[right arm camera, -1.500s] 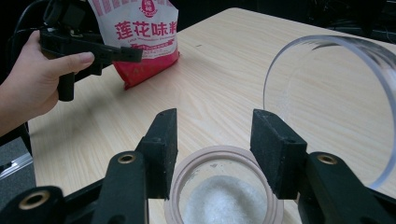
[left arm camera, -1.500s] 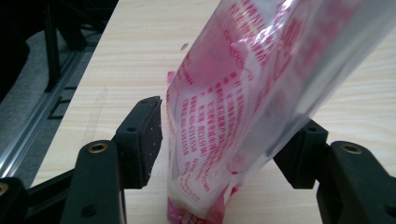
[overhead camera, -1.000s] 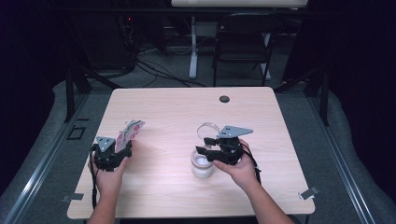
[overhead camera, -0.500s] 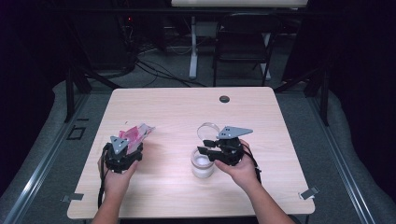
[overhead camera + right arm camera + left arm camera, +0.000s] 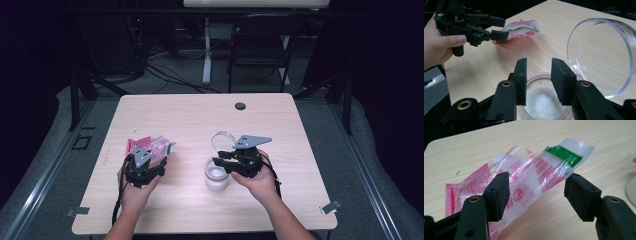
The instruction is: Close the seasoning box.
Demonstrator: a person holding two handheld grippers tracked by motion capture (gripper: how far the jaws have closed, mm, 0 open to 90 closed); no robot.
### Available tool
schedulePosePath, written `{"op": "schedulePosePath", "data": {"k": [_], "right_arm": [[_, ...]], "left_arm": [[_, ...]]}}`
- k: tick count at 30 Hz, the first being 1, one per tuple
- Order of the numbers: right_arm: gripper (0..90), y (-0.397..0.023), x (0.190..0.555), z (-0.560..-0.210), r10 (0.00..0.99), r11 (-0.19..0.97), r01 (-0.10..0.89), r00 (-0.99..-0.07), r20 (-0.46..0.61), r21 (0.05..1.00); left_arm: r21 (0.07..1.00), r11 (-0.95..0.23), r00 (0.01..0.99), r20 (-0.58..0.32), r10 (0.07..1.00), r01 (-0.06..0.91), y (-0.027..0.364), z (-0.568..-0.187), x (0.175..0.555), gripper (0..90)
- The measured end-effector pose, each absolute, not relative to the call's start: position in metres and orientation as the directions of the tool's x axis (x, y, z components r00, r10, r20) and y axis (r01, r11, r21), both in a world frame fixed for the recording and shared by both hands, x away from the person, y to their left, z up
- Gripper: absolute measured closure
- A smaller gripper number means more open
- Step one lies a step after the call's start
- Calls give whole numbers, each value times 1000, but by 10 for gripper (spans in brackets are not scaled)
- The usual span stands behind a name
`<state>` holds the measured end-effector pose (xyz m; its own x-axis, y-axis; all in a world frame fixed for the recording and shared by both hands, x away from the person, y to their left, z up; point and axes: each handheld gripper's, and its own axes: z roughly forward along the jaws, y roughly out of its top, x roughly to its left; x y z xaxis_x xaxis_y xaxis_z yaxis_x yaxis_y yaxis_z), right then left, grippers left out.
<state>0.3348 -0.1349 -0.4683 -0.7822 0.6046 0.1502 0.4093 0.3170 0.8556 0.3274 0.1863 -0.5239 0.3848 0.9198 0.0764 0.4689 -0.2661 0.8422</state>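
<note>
The work in hand looks like getting the contents of the plastic packet [image 5: 148,148] into the open jar [image 5: 216,176] of white powder at the middle of the table [image 5: 300,120].

In the high view the left gripper [image 5: 157,159] sits at the lower left of the frame with the pink, white and green packet at its tips. In the left gripper view the packet [image 5: 529,177] lies slack across the gap, lifted at its green end and trailing to the table at the left; the jaws stand spread, the left pad [image 5: 499,192] against the film, the right one clear of it. That is not yet a firm hold, so the first care is to pinch the packet squarely near one edge before carrying it.

The right gripper [image 5: 220,161] sits over the jar's mouth. Its jaws have just been closing and now stand half-spread; in the right gripper view nothing lies between them, the powder-filled jar [image 5: 544,100] below and the clear round lid [image 5: 601,55] leaning on edge to the right.

To do this well, I would steady the jar by its rim with the right gripper, keep clear of the leaning lid, and bring the packet over the mouth with its open end lowest.
</note>
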Motion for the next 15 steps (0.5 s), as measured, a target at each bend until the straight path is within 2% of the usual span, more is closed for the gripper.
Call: {"op": "schedulePosePath", "data": {"k": [6,11,15], "right_arm": [[652,-138,330,-465,607,340,396,-785,122,853],[570,-148,328,-460,617,313,388,-777,125,867],[570,-153,325,-455,612,313,381,-781,121,870]], "left_arm": [[845,-283,420,78,904,453,176,-521,327,389],[849,-280,455,54,889,447,170,-520,328,397],[849,-287,472,50,880,444,166,-520,329,404]]}}
